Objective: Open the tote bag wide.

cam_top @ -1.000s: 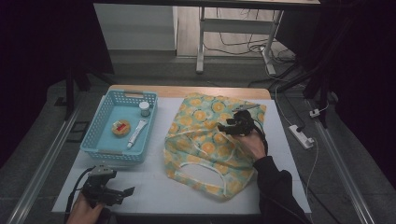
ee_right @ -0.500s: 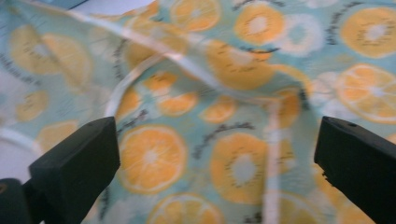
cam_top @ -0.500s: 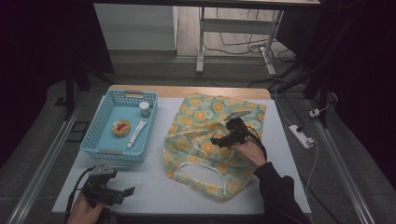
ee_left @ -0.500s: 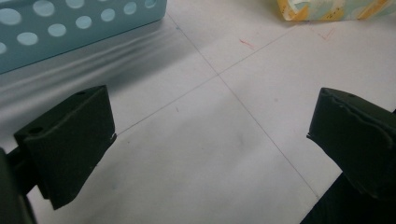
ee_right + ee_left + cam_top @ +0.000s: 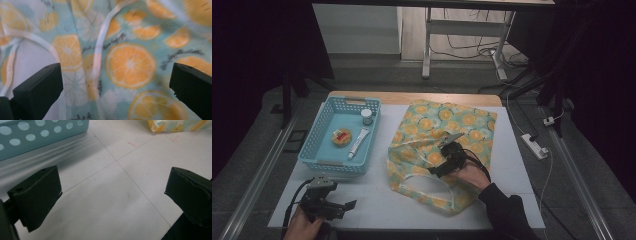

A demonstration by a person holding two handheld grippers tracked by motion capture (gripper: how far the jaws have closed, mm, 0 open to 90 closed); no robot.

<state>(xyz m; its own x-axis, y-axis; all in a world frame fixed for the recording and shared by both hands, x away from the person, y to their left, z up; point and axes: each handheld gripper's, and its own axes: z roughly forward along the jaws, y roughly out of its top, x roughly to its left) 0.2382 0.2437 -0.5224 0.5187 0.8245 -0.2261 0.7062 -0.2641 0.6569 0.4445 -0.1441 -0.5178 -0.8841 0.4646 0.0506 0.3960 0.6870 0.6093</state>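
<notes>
Dark cursive script printed across the tote bag [image 5: 130,62], blurred, not readable. Soft cloth, pale teal, patterned with orange citrus slices, lying flat and rumpled at the middle of the white table [image 5: 362,200], white strap handles curling over it. Right gripper [image 5: 451,159] poised over the bag's middle, jaws just opened and spread wide, nothing between them but the print below. Left gripper [image 5: 343,206] at the near left corner, jaws likewise apart above bare tabletop. Perforated blue plastic basket [image 5: 314,150] far left, well apart from the bag; open surface between.
</notes>
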